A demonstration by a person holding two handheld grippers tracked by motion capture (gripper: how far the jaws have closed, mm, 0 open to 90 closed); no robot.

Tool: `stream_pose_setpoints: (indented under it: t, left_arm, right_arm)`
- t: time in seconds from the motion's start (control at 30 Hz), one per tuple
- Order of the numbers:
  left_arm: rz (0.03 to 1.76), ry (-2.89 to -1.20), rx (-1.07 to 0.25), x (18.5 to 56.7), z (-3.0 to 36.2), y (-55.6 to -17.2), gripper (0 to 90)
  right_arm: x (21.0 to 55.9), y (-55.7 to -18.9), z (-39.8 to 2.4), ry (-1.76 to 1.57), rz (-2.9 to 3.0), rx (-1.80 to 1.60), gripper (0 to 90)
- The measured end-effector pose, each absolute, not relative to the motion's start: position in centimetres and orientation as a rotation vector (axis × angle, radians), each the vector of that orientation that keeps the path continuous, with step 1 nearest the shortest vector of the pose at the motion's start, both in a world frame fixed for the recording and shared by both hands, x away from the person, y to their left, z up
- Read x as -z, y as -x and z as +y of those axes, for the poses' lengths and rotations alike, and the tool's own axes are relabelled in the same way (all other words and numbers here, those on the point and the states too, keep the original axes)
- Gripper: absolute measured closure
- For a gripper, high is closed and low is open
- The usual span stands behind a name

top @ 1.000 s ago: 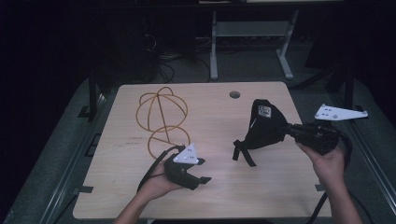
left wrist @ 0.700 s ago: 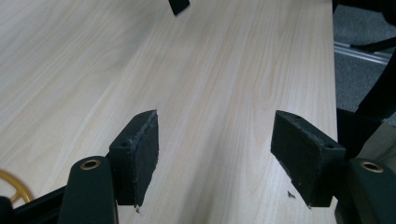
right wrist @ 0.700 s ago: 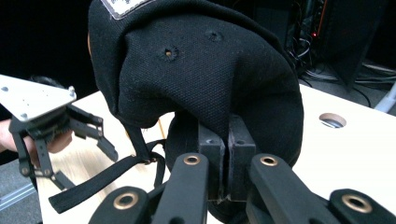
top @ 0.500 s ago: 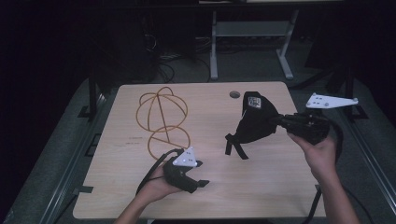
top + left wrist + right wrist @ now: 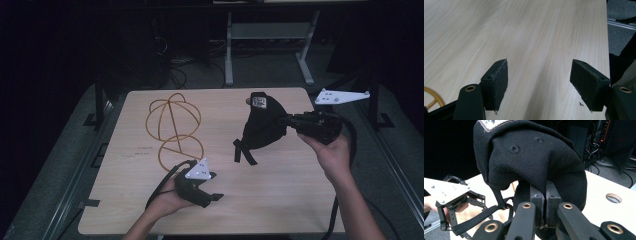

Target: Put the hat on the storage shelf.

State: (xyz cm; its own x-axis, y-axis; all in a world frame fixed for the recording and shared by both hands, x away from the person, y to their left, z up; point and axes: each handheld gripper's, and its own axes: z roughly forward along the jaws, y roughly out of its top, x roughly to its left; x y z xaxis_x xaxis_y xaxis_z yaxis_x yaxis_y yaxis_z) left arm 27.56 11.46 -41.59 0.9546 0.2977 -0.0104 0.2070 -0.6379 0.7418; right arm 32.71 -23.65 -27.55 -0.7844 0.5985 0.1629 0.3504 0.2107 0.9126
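A black cap with a white label and a dangling strap hangs above the right middle of the wooden table. My right gripper is shut on the cap's fabric. In the right gripper view the jaws pinch the cap at its lower edge, the right gripper pads pressed together. My left gripper rests low over the table's front, open, nothing between its pads. A yellow wire frame lies on the table at the left.
A round hole is cut into the tabletop near the far edge, just behind the cap. A grey metal stand and floor cables sit beyond the table. Dark rails run along both table sides.
My right gripper has carried the cap up and toward the left and the far edge. The left gripper has stayed in place, open.
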Motion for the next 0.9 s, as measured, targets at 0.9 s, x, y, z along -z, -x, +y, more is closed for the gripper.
stream_pose_setpoints:
  t: [0.9]
  left_arm:
    - [0.37, -2.282, -0.156, 41.8, 11.7, -27.7, 25.6]
  right_arm:
    - [23.1, -35.5, -16.7, -0.756, 2.365, -1.544, 87.3]
